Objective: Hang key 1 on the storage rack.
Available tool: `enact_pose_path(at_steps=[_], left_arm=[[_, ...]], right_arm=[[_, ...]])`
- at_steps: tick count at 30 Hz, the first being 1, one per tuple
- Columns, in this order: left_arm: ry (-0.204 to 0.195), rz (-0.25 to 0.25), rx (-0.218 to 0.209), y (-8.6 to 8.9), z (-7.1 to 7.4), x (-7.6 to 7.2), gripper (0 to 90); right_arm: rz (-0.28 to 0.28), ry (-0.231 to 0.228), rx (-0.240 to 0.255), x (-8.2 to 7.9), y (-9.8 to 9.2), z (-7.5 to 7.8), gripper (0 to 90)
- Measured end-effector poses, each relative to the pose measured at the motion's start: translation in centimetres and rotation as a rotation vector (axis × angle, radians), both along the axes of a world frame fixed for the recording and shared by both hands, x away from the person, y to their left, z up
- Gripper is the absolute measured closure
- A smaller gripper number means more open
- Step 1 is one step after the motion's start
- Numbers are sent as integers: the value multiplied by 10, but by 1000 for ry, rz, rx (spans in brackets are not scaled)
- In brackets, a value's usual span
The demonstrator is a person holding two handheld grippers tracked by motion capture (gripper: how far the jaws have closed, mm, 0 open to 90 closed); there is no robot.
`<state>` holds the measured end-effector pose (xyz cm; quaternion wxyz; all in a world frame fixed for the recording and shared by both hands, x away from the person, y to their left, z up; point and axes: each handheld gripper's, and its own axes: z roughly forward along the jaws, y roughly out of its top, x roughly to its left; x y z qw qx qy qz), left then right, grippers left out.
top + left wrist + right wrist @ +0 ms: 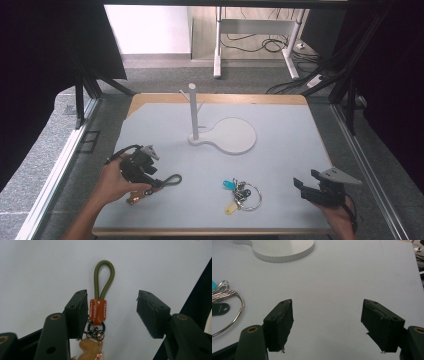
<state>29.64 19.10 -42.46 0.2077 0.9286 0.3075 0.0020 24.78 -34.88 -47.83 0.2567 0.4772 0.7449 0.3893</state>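
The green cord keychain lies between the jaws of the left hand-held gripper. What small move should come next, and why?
Probably shift the left hand-held gripper slightly so the keychain sits centred, then close. Its brown leather tab lies against one pad, with a wide gap to the other pad. The jaws are open, nothing is pinched yet, and the green loop lies flat on the table.

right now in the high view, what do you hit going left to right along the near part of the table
left gripper over the green loop keychain → bunch of keys on a wire ring → right gripper, fingers apart with nothing between them
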Motion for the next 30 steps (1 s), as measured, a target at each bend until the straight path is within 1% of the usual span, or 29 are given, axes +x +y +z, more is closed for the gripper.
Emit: enact_pose_path(at_steps=[7, 8, 9, 12, 14, 15, 19, 25, 28, 30], left_arm=[[31, -18, 72, -5, -18, 3, 459], [44, -19, 84, -5, -23, 5, 468], [44, -19, 84, -5, -23, 5, 472], [62, -45, 117, -5, -29, 8, 480], [64, -58, 142, -7, -31, 9, 490], [68, -61, 143, -9, -33, 10, 495], [76, -73, 174, -12, -36, 13, 519], [80, -73, 208, -16, -44, 15, 535], [77, -66, 225, -16, -48, 16, 541], [82, -63, 235, -16, -51, 16, 544]], right_arm=[[0, 11, -2, 2, 1, -1, 262], [2, 13, -4, 2, 1, -2, 262], [2, 13, -4, 2, 1, -2, 262], [5, 18, -7, 2, 2, -2, 262], [3, 20, -8, 2, 3, -3, 261], [6, 22, -11, 3, 3, -3, 261], [7, 26, -17, 3, 4, -4, 261], [10, 30, -22, 3, 4, -5, 261], [10, 30, -23, 3, 4, -5, 261], [8, 31, -23, 3, 4, -5, 261]])
